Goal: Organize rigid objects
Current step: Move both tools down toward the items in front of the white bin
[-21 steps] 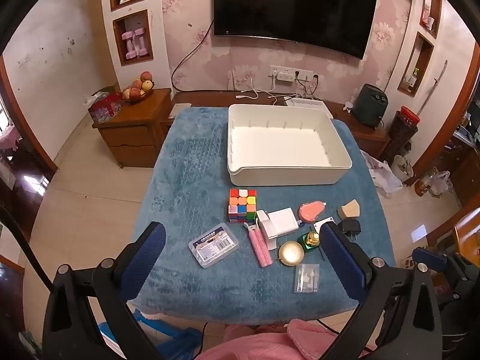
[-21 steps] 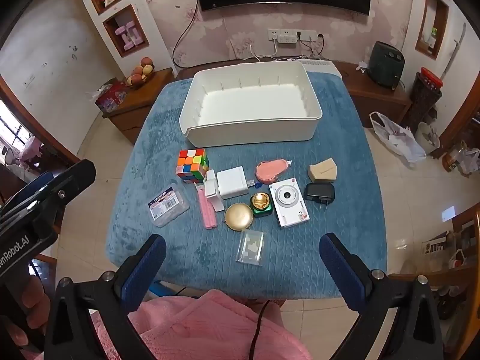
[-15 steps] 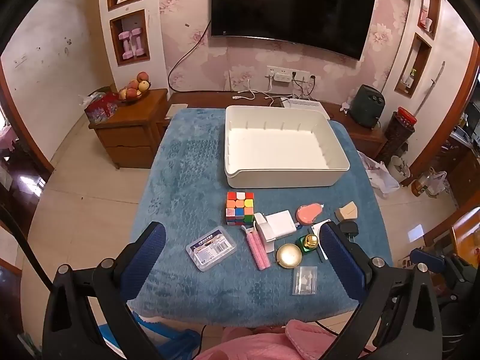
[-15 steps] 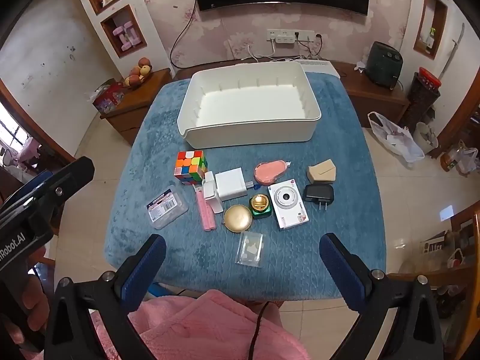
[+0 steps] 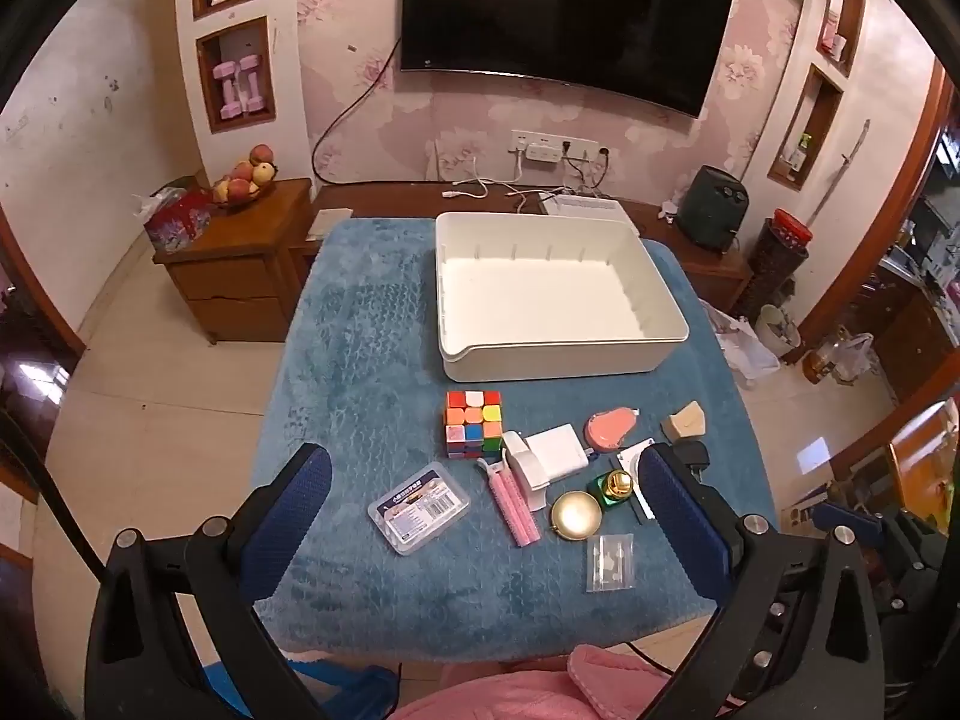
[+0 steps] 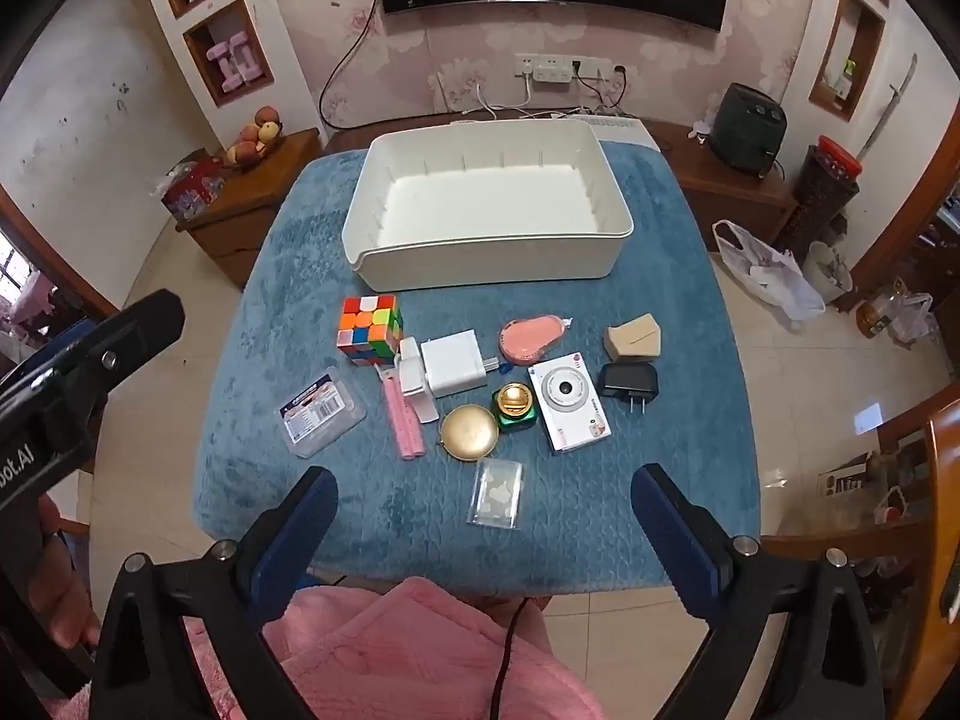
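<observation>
A: Where do the things to be sorted lie?

B: In a loose cluster on the blue-covered tabletop [image 6: 252, 324], just in front of the white bin [image 6: 489, 264], which holds nothing yet. The puzzle cube [image 6: 369, 329] sits nearest the bin; the white camera [image 6: 570, 402], gold compact [image 6: 469, 432] and black plug [image 6: 630, 383] lie beside one another closer to the person.

A: Why so close together?

B: Likely so each is a short lift into the bin.

A: And the claws?

B: Both the left claw [image 5: 483, 525] and the right claw [image 6: 483, 531] are spread wide with nothing between the pads, hanging above the near edge and tilted down, probably choosing a first piece. Nothing is sorted yet.
</observation>
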`<state>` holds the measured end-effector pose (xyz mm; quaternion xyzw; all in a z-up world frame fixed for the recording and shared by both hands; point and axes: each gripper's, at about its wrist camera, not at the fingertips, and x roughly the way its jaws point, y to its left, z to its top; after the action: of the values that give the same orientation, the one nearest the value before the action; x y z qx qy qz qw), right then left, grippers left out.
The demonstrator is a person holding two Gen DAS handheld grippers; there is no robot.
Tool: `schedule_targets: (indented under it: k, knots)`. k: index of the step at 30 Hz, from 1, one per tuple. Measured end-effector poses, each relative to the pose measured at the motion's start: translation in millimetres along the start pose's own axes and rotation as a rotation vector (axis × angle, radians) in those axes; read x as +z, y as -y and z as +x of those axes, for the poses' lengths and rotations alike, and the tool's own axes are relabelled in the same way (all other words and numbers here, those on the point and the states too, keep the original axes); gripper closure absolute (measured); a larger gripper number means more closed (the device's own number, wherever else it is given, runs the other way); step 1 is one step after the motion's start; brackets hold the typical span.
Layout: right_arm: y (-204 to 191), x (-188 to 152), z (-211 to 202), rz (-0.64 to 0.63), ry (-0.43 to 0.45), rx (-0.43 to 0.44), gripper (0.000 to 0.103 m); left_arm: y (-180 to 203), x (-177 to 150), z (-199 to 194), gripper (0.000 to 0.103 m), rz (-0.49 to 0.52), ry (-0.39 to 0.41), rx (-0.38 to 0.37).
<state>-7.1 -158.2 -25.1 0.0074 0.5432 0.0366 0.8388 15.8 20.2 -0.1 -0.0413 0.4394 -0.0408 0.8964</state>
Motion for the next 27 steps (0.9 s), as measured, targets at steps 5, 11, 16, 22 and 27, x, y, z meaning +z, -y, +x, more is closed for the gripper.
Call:
schedule_targets:
  k: [5, 11, 16, 22, 27]
  knots:
    - [-12.0, -3.1, 1.5, 0.001, -0.011, -0.017, 0.004, -8.4, -1.3, 3.8, 0.001, 0.011, -0.013, -0.043]
    - [-22.3, -6.9, 2.3, -0.008, -0.024, -0.037, 0.004, -17.8, -0.6, 9.6, 0.001, -0.008, -0.035, -0.09]
    - [-26.0, -10.3, 4.9, -0.022, -0.042, -0.036, 0.004, -19.8, -4.0, 21.5, 0.001, -0.023, -0.102, -0.101]
    - [-13.1, -12.5, 16.2, 0.006, -0.104, 0.003, 0.004, -10.5, -10.8, 31.8, 0.001, -0.021, -0.17, -0.098]
    - [7.9, -14.8, 28.8, 0.036, -0.154, 0.051, 0.004, -1.5, -17.5, 39.9, 0.001, -0.044, -0.222, -0.074]
